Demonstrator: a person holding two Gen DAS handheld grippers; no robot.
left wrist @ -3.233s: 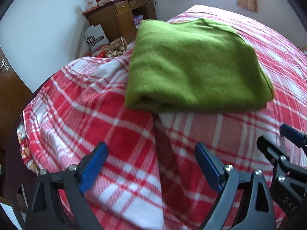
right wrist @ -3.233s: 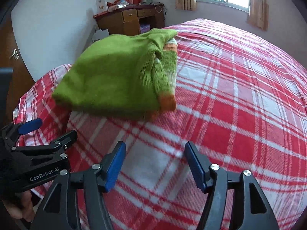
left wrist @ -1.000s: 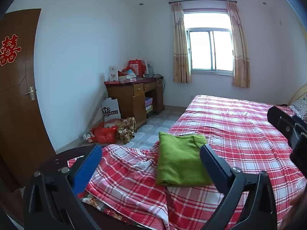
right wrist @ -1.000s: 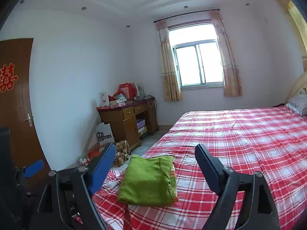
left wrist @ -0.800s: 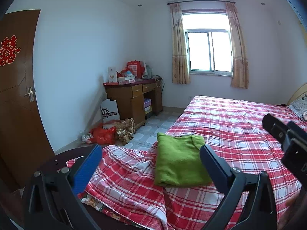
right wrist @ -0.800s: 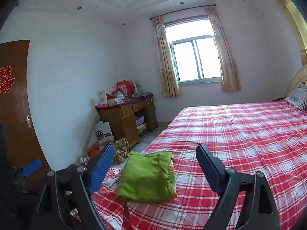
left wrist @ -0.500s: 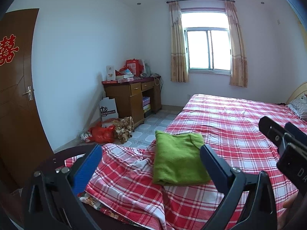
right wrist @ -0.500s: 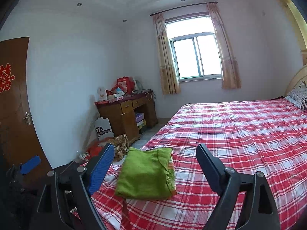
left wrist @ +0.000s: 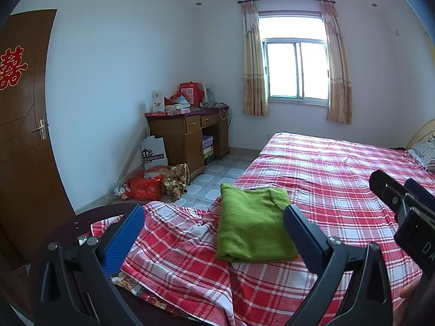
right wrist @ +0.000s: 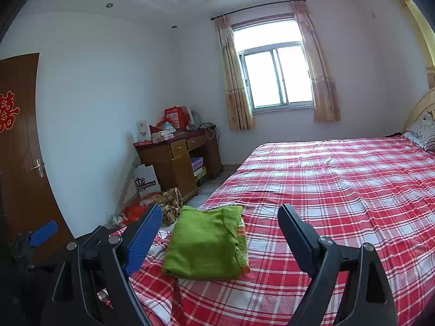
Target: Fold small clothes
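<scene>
A folded green garment (left wrist: 252, 225) lies near the foot corner of a bed with a red and white plaid cover (left wrist: 339, 179). In the right wrist view the same green garment (right wrist: 204, 244) shows an orange and striped edge on its right side. My left gripper (left wrist: 214, 233) is held back from the bed, jaws wide apart, nothing between its blue pads. My right gripper (right wrist: 220, 231) is also open and empty, well short of the garment. The right gripper's body (left wrist: 402, 212) shows at the right edge of the left wrist view.
A wooden desk (left wrist: 187, 135) piled with boxes stands against the far wall by a curtained window (left wrist: 296, 70). Bags and a red sack (left wrist: 146, 187) lie on the tiled floor. A brown door (left wrist: 19, 135) is at left. A pillow (right wrist: 421, 130) rests at the bed's head.
Since three seconds ago both grippers have pulled far back from the garment, which now looks small on the bed. Over the last second the views barely shift.
</scene>
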